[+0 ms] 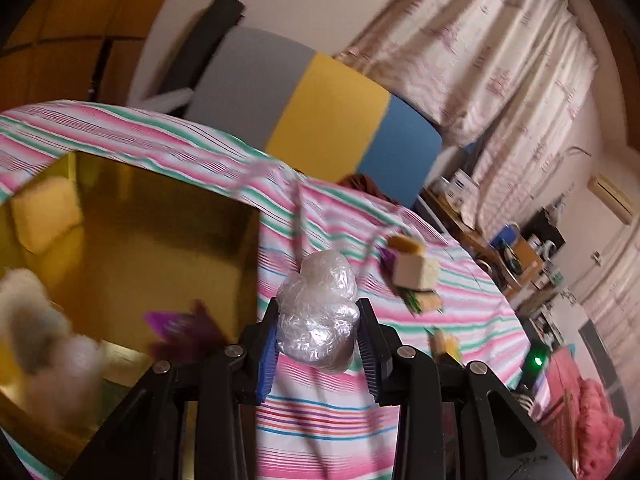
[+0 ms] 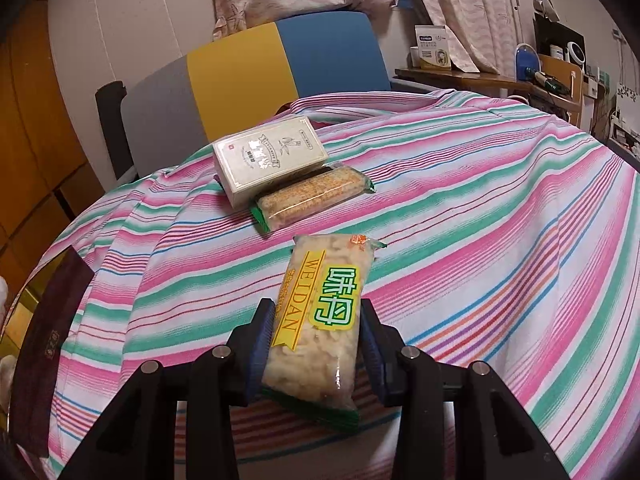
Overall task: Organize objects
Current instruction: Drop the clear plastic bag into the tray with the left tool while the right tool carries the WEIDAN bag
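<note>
My left gripper (image 1: 318, 334) is shut on a crumpled clear plastic-wrapped ball (image 1: 320, 312), held above the striped cloth just right of a gold box (image 1: 160, 240). The box holds a yellow sponge (image 1: 44, 216), a white fluffy item (image 1: 36, 320) and a purple packet (image 1: 180, 328). My right gripper (image 2: 318, 344) is shut on a WEIDAN snack packet (image 2: 324, 312). Beyond it lie a white carton (image 2: 268, 156) and a green-ended cracker packet (image 2: 308, 196) on the cloth. The same carton (image 1: 416, 272) shows in the left wrist view.
The table is covered by a pink, green and white striped cloth (image 2: 480, 200). A grey, yellow and blue chair back (image 2: 256, 76) stands behind it. A cluttered wooden desk (image 2: 500, 80) is at the right. A dark maroon box lid (image 2: 44, 360) lies at the left edge.
</note>
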`<state>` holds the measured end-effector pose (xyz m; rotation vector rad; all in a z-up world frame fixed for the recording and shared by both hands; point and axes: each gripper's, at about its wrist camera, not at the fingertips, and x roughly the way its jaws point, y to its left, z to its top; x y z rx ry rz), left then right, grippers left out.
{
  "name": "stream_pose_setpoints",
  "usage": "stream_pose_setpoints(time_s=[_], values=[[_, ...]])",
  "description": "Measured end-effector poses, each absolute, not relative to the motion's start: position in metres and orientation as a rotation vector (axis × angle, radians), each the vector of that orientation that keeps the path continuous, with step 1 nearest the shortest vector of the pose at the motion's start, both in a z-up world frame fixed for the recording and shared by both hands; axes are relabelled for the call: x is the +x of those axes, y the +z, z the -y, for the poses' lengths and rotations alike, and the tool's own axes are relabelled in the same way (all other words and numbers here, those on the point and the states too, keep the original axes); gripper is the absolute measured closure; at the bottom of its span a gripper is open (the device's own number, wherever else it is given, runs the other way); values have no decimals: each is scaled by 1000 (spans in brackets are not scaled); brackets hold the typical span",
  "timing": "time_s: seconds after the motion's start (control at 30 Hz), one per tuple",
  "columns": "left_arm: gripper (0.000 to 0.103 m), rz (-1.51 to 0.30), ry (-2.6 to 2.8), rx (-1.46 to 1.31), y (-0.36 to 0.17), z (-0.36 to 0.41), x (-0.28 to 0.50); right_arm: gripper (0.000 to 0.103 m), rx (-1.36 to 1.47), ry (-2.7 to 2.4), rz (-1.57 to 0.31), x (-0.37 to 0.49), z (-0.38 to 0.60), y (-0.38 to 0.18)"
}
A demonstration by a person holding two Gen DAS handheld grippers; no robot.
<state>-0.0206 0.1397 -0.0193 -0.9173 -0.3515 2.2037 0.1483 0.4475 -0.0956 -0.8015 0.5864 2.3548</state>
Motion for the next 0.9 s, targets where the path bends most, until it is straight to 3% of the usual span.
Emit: stream_pose_setpoints(time_s=[0.3,0.7,0.9], values=[[67,387,2365,-1009,-24,-83,-81,62,-801,2368,-639,154,-429,-95],[67,428,2421,-1191,-57,-48,-121,63,-788,2526,-846,139,-381,-79],[47,487,2436,-1202,-63,-37,-118,63,-790,2661,-850,124,-347,-58]])
